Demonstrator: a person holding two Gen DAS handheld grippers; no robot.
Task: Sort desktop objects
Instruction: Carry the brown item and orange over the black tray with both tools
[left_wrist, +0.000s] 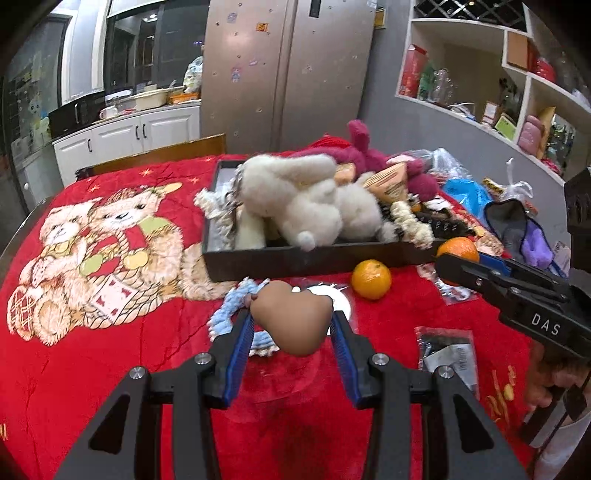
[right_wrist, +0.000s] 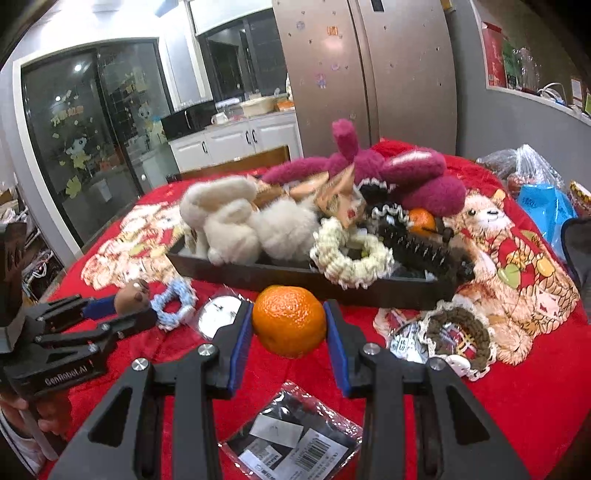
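Gripping a brown soft toy, the left tool is clamped on it above the red-covered bench, likely bound for the dark tray at 12 o'clock. The right tool is clamped on an orange; a second orange sits just beside the tray's near wall. The tray is heaped with plush toys, so free room lies mainly at 9 o'clock.

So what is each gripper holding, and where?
Left gripper clamps the brown toy across its sides; right gripper clamps an orange at its widest part.
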